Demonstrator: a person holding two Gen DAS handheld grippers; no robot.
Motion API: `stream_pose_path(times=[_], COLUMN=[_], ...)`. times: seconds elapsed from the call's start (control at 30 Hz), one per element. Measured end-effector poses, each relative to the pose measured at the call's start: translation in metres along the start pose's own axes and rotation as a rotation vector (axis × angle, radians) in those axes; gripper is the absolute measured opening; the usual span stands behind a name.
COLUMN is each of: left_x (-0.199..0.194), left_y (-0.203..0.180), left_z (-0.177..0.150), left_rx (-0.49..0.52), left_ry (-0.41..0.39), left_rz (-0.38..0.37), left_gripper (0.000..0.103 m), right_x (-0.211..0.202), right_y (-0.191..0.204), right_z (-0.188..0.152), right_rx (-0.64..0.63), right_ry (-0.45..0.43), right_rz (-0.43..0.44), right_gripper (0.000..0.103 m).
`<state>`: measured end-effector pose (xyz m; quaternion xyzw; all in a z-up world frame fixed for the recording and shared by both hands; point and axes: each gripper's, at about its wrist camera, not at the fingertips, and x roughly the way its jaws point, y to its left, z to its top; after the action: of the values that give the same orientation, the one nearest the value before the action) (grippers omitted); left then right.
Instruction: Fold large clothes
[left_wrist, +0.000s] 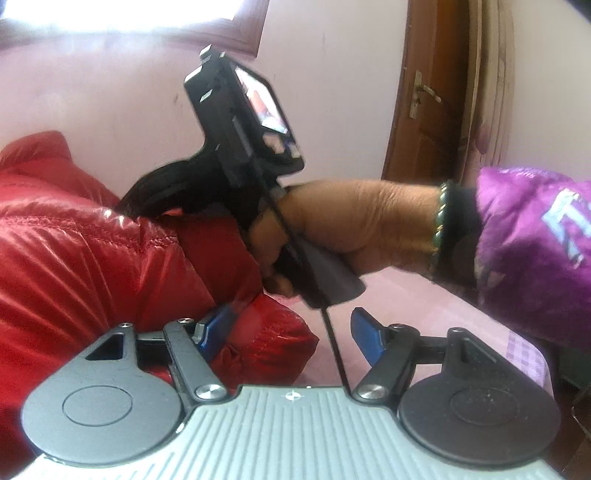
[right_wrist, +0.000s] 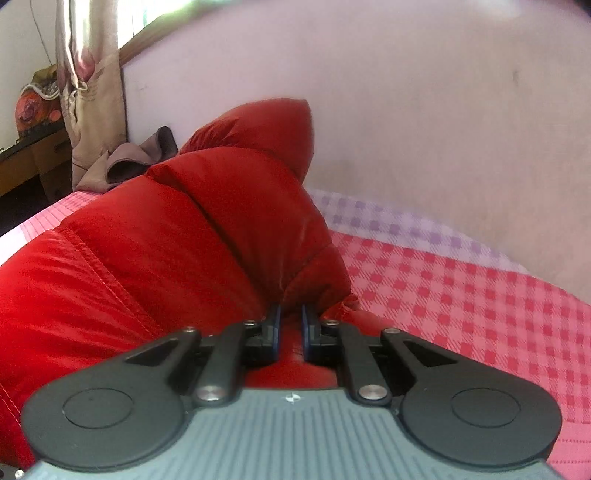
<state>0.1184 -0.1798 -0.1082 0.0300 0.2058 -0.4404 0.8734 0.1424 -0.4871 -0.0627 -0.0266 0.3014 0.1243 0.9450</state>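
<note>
Right wrist: jacket (right_wrist: 166, 240) between tool (right_wrist: 291, 325) tips

I'm seeing a glossy red quilted jacket (right_wrist: 155, 258) lying on a pink-and-red checked bedsheet (right_wrist: 461, 295); my claw pads (left_wrist: 365, 328) are showing blue, and the sleeve (left_wrist: 532, 251) purple.

Daylight, soft; window (left_wrist: 122, 14) blown out at 11 o'clock; sheen on jacket (left_wrist: 92, 236); fisheye bending; hand (left_wrist: 351, 225) motion-blurred.
</note>
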Motion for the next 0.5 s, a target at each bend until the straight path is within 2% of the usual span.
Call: stream_pose_path(times=[0.13,0.27,0.4,0.5], left_x=[0.004,0.006,0.009,0.012], left_y=[0.002,0.001,-0.005,-0.013], left_z=[0.002,0.006,0.007,0.004], left_rx=[-0.020,-0.044,-0.028,0.004], left_ry=[0.012,0.006,0.001,0.004], left_rz=[0.007,0.007,0.006,0.020], left_gripper=[0.072,0.079,0.085,0.085], right_x=[-0.016,-0.053,-0.091,-0.096], right_y=[0.003,0.007,0.025,0.032], right_z=[0.011,0.010,-0.008,-0.023], right_rx=[-0.034,-0.038,-0.108,-0.157], right_ry=[0.013,-0.041,-0.081,-0.056], right_rz=[-0.012,0.009,0.065,0.076], right_gripper=[0.009,0.010,0.010,0.009])
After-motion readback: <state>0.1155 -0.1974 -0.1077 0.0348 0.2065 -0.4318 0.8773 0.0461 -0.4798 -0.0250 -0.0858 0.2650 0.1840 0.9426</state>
